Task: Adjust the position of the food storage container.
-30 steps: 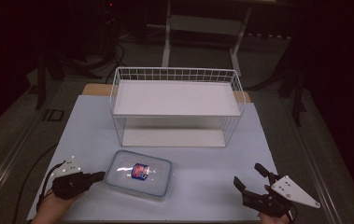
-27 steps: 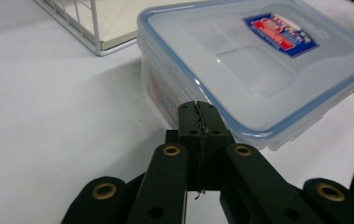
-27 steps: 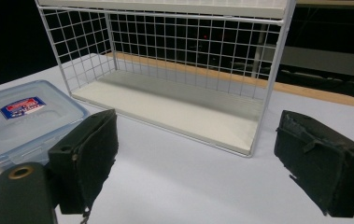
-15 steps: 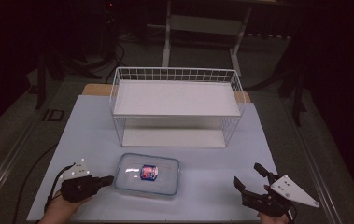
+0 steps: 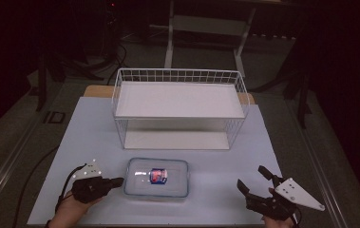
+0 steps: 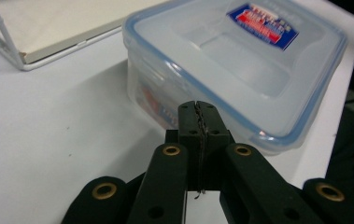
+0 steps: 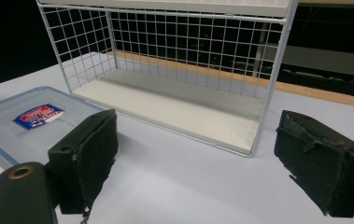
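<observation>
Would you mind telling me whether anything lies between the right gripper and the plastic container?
Nothing visible does: only bare white table lies between the open right gripper and the lidded container.

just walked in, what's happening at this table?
A person holds a gripper in each hand. The left gripper, jaws shut, has its tip at the left side of a lidded clear plastic container lying on the white table; contact can't be confirmed. The right gripper hovers open at the near right, holding nothing. Behind the container stands a white wire shelf rack.
</observation>
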Available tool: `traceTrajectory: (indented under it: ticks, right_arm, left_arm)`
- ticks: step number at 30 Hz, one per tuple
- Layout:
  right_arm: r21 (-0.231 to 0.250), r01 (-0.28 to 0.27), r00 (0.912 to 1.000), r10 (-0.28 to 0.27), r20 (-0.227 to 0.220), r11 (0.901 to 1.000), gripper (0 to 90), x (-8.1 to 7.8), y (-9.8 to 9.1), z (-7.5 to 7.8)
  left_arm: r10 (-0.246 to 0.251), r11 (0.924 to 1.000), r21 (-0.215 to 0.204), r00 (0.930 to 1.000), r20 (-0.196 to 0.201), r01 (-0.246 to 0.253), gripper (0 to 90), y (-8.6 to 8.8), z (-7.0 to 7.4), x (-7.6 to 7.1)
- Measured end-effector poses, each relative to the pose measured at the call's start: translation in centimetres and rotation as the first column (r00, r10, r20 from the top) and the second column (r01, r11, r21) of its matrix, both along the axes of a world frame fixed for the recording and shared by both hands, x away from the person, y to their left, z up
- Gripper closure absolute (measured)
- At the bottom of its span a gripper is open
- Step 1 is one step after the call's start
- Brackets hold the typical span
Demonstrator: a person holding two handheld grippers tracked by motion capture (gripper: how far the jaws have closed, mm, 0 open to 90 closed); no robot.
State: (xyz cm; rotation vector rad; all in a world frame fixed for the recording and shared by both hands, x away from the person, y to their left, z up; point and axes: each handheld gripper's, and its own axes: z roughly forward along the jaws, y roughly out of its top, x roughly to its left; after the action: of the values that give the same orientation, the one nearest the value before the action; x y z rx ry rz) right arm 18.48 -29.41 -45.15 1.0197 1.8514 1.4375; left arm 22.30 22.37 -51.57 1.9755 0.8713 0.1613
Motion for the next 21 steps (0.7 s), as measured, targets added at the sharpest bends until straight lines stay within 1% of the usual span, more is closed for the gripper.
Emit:
traceTrajectory:
  ticks: [2,5,8,9,11,21]
  right_arm:
    - [-0.001,0.001,1.0000,-0.001,-0.001,1.0000,13.3,0.0,0.0,0.0]
    - [0.001,-0.001,1.0000,0.001,-0.006,1.0000,13.3,0.1,0.0,0.0]
    - [-0.003,-0.006,1.0000,0.006,-0.005,1.0000,13.2,0.1,0.2,-0.1]
    - [-0.003,-0.006,1.0000,0.006,-0.005,1.0000,13.2,0.1,0.2,-0.1]
    - [-0.004,-0.008,1.0000,0.008,-0.005,1.0000,13.2,0.1,0.2,-0.1]
    - [-0.003,-0.010,0.9999,0.010,-0.011,0.9999,13.2,0.1,0.2,-0.2]
  left_arm:
    - [-0.004,1.0000,0.006,1.0000,0.008,0.004,88.8,-0.2,0.1,-0.1]
    - [-0.012,0.9999,0.000,0.9999,0.004,0.012,88.8,-0.5,0.1,0.0]
    - [-0.032,0.9995,0.003,0.9995,0.004,0.032,88.8,-1.5,0.1,0.2]
    - [-0.032,0.9995,0.003,0.9995,0.004,0.032,88.7,-1.5,0.1,0.2]
    - [-0.051,0.9987,0.007,0.9987,0.003,0.051,88.7,-2.2,0.2,0.4]
    - [-0.092,0.9957,0.002,0.9957,-0.004,0.092,88.7,-4.2,0.2,0.9]
